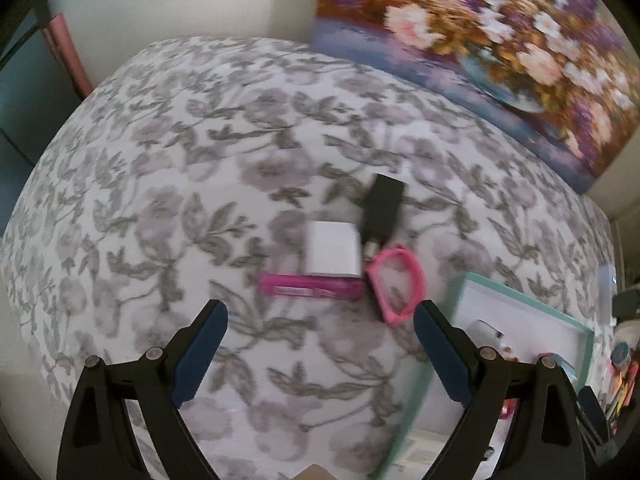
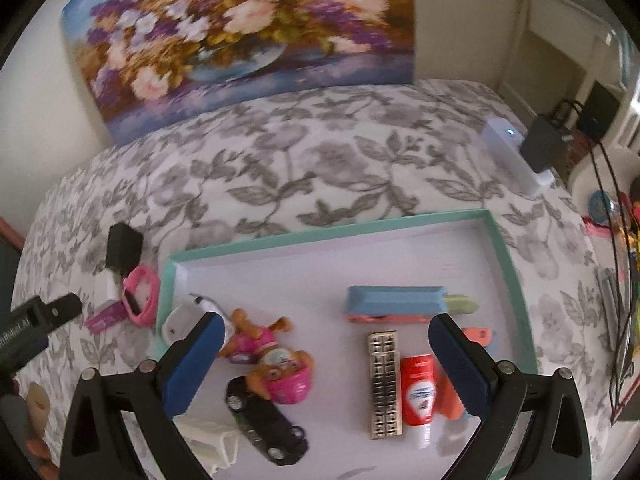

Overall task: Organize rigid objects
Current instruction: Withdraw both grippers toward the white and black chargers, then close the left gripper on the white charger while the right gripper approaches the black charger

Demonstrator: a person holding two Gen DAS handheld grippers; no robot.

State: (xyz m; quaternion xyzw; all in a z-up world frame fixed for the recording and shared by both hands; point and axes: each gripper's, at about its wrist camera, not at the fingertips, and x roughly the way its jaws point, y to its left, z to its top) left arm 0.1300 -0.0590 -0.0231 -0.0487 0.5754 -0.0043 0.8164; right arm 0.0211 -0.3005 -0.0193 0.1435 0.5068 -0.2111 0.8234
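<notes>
From the left wrist we see our left tongs (image 1: 320,316) spread wide and empty above the bed (image 1: 168,184), with a white block (image 1: 334,249), black adapter (image 1: 380,209), pink pen (image 1: 310,287) and pink watch (image 1: 394,285) clustered just left of the teal tray (image 1: 576,322). From the right wrist, our right tongs (image 2: 326,334) gape wide, holding nothing, over that tray (image 2: 514,280), in which lie a toy pup (image 2: 280,372), black toy car (image 2: 266,426), harmonica (image 2: 385,386) and red tube (image 2: 418,390).

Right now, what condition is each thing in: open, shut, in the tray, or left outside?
Left gripper: open, holding nothing.
Right gripper: open, holding nothing.
Tray: partly filled.
Black toy car: in the tray.
Red tube: lying in the tray.
Pink bracelet: outside, on the bedspread.
White box: outside.
Black adapter: outside.
Pink pen: outside.
</notes>
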